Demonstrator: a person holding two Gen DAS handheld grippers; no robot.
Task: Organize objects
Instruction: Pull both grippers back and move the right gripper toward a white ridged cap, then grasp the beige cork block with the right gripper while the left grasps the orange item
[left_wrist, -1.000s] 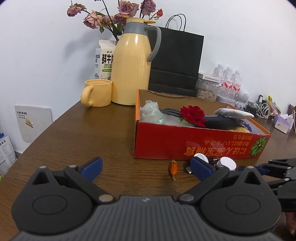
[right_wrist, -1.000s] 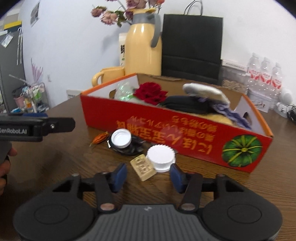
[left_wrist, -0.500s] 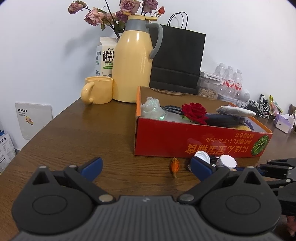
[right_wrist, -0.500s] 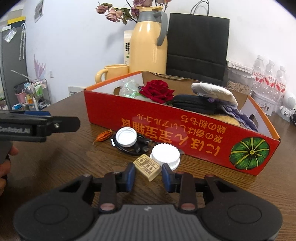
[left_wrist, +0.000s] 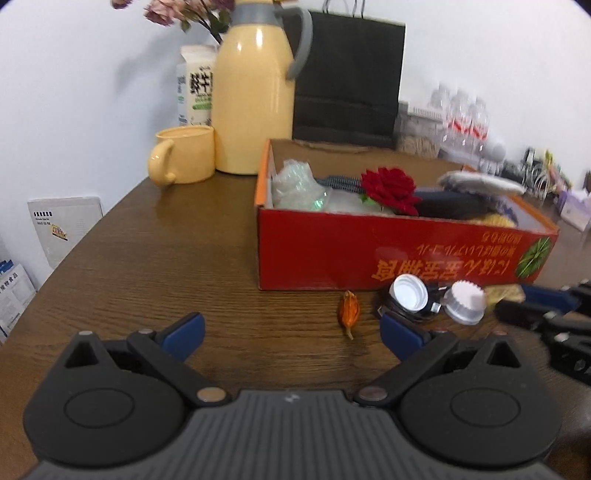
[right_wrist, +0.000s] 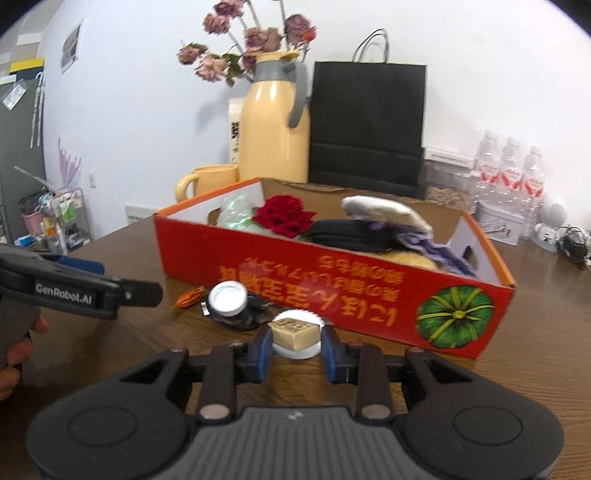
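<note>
right gripper (right_wrist: 295, 341) newly closed on tan block (right_wrist: 294, 332), left gripper (left_wrist: 291, 332) open

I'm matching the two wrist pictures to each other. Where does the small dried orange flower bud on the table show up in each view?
Left wrist: the orange bud lies on the table just right of centre, in front of the red box's left end.
Right wrist: the bud lies left of centre, beside an upturned white cap.
Shared landmark: the red box with the green pumpkin picture.
</note>
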